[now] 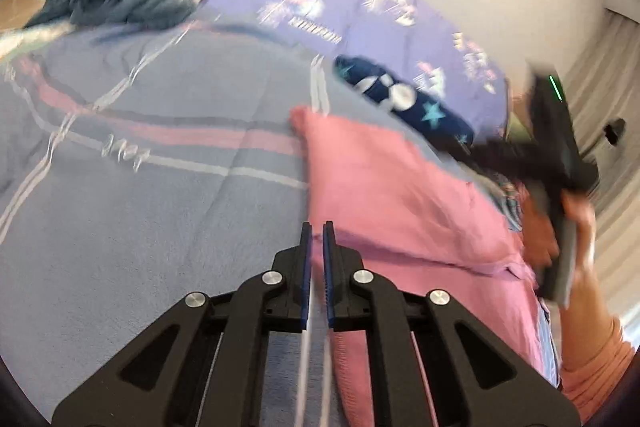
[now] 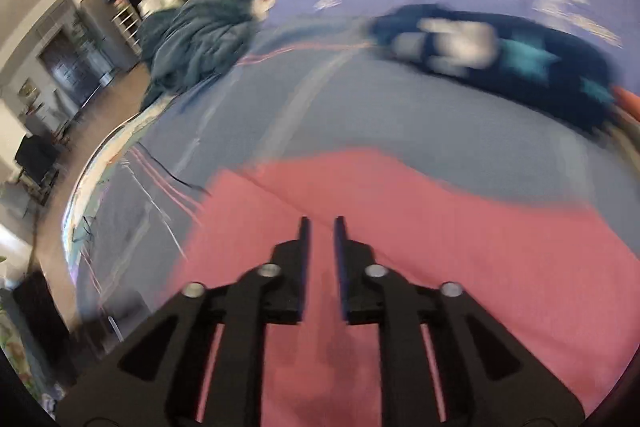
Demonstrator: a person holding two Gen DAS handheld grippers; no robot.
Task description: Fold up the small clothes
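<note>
Left wrist view is showing the left tool [image 1: 317,227] pinching the pink garment [image 1: 384,195], while the right tool [image 2: 322,223] is hovering narrowly parted.

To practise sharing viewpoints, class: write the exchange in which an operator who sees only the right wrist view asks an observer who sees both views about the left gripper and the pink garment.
Operator: I see only pink cloth under my jaws. Where is the left gripper?
Observer: The left gripper is at the left edge of the pink garment, with its jaws nearly closed.
Operator: What is holding my tool?
Observer: The person's right hand, in a salmon sleeve, holds the right gripper over the garment's opposite side.
</note>
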